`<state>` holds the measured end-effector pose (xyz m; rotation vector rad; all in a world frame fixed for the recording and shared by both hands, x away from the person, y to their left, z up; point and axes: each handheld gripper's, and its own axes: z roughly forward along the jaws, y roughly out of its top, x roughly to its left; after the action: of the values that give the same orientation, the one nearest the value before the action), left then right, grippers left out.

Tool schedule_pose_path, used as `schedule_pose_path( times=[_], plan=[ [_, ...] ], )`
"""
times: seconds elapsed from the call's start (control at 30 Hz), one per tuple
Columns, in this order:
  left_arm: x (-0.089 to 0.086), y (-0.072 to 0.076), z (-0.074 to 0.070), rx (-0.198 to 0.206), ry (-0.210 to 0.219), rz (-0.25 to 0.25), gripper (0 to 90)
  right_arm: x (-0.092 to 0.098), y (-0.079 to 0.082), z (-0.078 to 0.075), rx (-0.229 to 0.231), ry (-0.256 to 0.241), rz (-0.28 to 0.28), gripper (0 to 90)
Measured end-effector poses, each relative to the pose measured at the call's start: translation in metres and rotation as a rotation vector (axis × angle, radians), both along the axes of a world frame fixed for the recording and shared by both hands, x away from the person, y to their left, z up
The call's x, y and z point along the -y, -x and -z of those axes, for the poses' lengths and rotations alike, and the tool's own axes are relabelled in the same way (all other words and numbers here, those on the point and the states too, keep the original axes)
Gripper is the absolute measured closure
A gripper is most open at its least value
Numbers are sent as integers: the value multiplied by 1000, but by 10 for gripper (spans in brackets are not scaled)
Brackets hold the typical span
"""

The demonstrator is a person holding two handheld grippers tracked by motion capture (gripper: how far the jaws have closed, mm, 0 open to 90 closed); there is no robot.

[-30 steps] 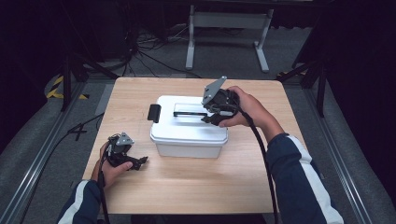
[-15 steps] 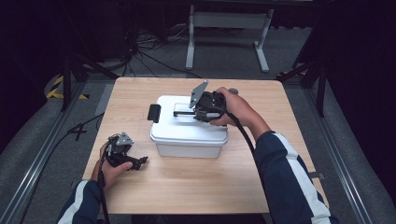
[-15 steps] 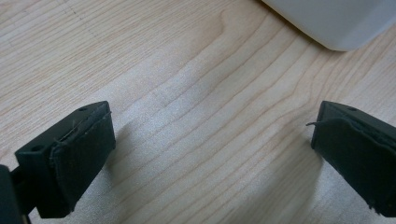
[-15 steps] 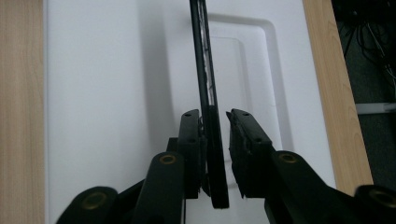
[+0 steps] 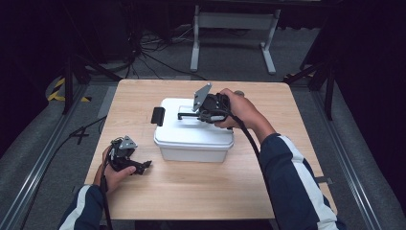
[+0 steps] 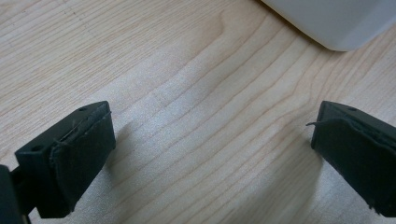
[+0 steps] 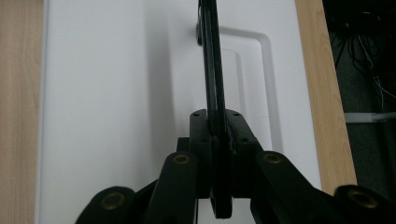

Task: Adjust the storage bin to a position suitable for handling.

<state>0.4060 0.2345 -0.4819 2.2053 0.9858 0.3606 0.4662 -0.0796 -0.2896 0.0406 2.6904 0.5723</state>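
Right gripper (image 7: 215, 135) is clamped tight on the black handle (image 7: 211, 70) of the white bin's lid (image 5: 191, 132), jaws closed flat against both faces of the bar, which stands up on edge out of its recess in the lid. Bin (image 5: 194, 151) sits mid-table, slightly toward the far edge, with a black side latch (image 5: 157, 116) at its left end. Probable step: lift the lid or carry the bin by the handle. Grip is near the handle's right end rather than its centre, so expect the load to tip; pull straight up, slowly, and watch whether the lid separates or the whole bin comes with it. I can't tell from here whether the left latch is fastened, and the right-end latch is hidden behind the hand. If latched, the bin rises as one piece. Left gripper (image 6: 210, 140) is idle near the table's (image 5: 191, 191) near-left corner, jaws spread wide with nothing between them, hovering just over the wood with the bin's rounded corner just ahead. Use it to pin the bin body down if only the lid should lift.
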Motion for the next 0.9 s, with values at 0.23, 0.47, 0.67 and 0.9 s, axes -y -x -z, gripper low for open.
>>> schedule_pose_path(
  times=[0.23, 0.47, 0.67, 0.9],
  plan=[
    [0, 0, 0, -1, -1, 1, 1, 0, 1, -2, 10, -15, -20, 844],
    [0, 0, 0, -1, 0, 1, 1, 3, 2, -7, 26, -44, -26, 846],
    [0, 0, 0, -1, 0, 1, 1, 5, 3, -13, 37, -70, -28, 846],
    [0, 0, 0, -1, 1, 0, 1, 6, 5, -17, 41, -65, -31, 846]
  ],
)
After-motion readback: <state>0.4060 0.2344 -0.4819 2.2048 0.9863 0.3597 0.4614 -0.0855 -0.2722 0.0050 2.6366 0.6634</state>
